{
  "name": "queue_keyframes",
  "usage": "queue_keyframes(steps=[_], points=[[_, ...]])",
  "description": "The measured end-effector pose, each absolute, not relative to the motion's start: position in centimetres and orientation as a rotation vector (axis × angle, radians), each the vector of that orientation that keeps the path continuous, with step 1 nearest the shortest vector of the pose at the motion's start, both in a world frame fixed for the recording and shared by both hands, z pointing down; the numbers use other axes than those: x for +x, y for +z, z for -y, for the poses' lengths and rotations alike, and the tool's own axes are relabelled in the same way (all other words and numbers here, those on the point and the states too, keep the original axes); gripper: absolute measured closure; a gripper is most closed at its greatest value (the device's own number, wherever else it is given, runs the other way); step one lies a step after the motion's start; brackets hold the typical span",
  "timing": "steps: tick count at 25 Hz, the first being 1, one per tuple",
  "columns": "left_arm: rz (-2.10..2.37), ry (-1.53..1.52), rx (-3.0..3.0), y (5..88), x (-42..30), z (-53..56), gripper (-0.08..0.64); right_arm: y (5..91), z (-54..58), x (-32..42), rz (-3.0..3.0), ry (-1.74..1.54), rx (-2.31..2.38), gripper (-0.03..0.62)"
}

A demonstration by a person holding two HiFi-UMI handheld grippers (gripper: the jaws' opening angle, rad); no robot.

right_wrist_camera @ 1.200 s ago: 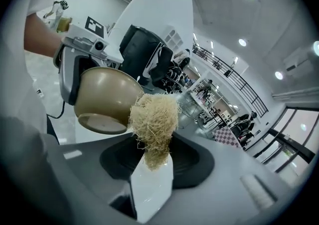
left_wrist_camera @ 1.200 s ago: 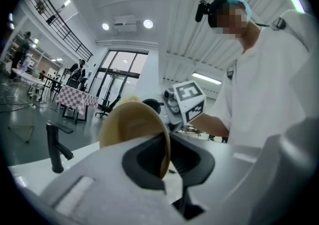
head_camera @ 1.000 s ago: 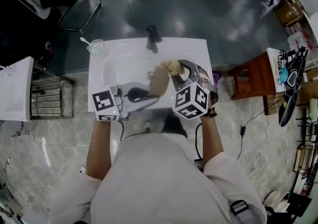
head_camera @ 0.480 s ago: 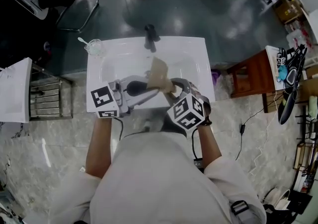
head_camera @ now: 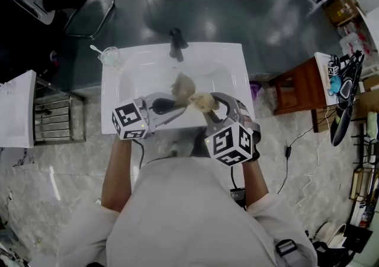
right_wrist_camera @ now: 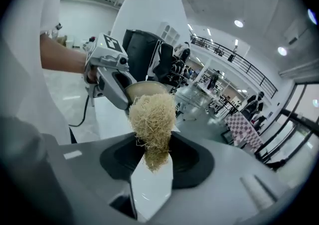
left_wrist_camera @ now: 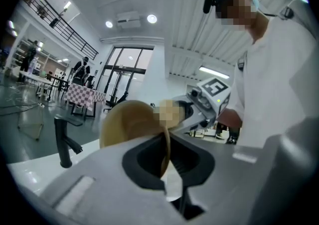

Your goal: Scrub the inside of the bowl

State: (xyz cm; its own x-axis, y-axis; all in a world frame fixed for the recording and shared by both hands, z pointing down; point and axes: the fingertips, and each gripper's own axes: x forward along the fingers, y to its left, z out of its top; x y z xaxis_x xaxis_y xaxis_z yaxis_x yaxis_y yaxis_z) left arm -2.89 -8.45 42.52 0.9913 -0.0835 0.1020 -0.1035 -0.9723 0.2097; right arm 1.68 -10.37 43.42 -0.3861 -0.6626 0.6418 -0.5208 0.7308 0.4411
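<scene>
White washbasin (head_camera: 115, 61) with a black faucet (head_camera: 176, 44) sits below the person. Over its hollow, the left gripper (head_camera: 177, 108) is clamped on the rim of a tan bowl (head_camera: 184, 87) tipped on edge. The right gripper (head_camera: 208, 107) grips a fibrous scrubber (head_camera: 203, 100) right beside the bowl.

My head camera looks steeply down from well above onto the sink (head_camera: 109, 100), with my shoulders at its bottom edge. The camera on my left gripper (left_wrist_camera: 167, 166) sits close behind the jaws and faces nearly level across the basin, past the faucet (left_wrist_camera: 62, 141). The one on my right gripper (right_wrist_camera: 152, 161) looks toward my left side, with the scrubber (right_wrist_camera: 152, 119) right up close. All three share the bowl (head_camera: 183, 87), and each gripper camera catches the other gripper.
</scene>
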Motion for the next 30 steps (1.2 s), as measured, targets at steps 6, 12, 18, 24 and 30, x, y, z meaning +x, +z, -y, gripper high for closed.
queue_keyframes(steps=[6, 12, 18, 24, 30], points=[[0.087, 0.213, 2.933, 42.9, -2.6, 7.3, 0.548, 42.2, 13.0, 2.3, 1.973, -0.327, 0.922, 0.436], [0.008, 0.172, 2.938, 42.0, -2.2, 5.9, 0.546, 41.8, 15.3, 1.2, 1.949, -0.368, 0.902, 0.436], [-0.026, 0.126, 2.953, 40.7, -2.7, 5.3, 0.543, 42.7, 16.1, 1.2, 1.962, -0.32, 0.874, 0.436], [-0.084, -0.072, 2.957, 37.8, -2.8, 4.7, 0.546, 45.9, 15.9, 1.5, 2.02, -0.167, 0.813, 0.436], [-0.031, -0.198, 2.946, 36.3, -3.2, 6.2, 0.548, 47.8, 12.5, -0.4, 2.122, -0.069, 0.684, 0.436]])
